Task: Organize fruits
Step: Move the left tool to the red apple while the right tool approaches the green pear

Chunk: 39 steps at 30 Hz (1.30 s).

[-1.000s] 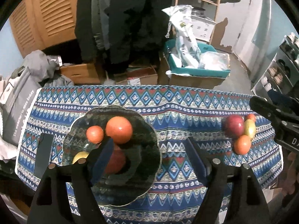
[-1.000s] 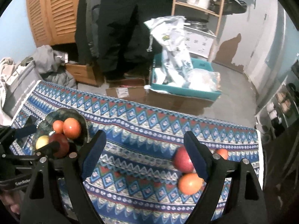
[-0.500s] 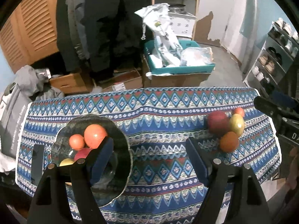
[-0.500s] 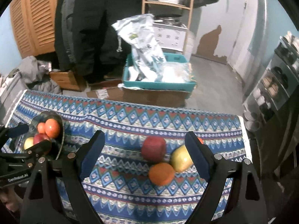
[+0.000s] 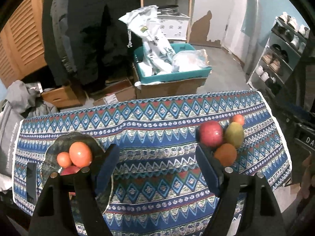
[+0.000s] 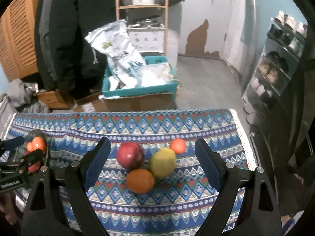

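Right wrist view frames four loose fruits between the right gripper's [image 6: 152,162] wide, empty jaws; best to take the nearest orange [image 6: 140,181], squeeze gently, then carry it to the glass plate [image 5: 51,153]. The left gripper [image 5: 157,169] gapes empty too.

Left claw [image 5: 157,169] and right claw [image 6: 152,162] both gape wide, empty.

table [image 6: 137,212]: patterned cloth | dark plate [image 5: 78,138] left | loose fruits [image 6: 146,165] right
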Motion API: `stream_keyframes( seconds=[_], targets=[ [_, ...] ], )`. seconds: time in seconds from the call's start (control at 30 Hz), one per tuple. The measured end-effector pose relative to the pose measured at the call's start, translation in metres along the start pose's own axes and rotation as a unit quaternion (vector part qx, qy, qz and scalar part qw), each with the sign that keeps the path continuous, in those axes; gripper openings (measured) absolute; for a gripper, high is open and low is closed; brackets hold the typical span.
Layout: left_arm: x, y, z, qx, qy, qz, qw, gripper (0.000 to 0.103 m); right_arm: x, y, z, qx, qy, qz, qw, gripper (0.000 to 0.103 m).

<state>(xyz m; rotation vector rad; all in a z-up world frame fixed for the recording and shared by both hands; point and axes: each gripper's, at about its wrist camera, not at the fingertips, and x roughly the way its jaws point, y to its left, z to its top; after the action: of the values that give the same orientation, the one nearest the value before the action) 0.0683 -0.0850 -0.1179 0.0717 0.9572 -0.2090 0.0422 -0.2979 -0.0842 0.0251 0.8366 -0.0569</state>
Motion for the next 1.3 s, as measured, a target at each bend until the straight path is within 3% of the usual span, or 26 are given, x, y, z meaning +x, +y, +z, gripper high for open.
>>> stream_keyframes(
  seconds=[0.4,0.93,1.3],
  targets=[
    [0.032,-0.03,0.013,0.016,0.007,0.002,0.9998,0.081,0.042,-0.034,-0.02,0.02,0.047,-0.015,0.999,0.087],
    [0.1,-0.049,0.016,0.026,0.037,0.014,0.9989,0.081,0.138,-0.042,-0.04,0.047,0.137,0.015,0.989,0.087],
    [0.13,-0.051,0.014,0.014,0.063,0.013,0.9978,0.081,0.177,-0.043,-0.054,0.068,0.18,0.029,0.981,0.087]
  ],
)
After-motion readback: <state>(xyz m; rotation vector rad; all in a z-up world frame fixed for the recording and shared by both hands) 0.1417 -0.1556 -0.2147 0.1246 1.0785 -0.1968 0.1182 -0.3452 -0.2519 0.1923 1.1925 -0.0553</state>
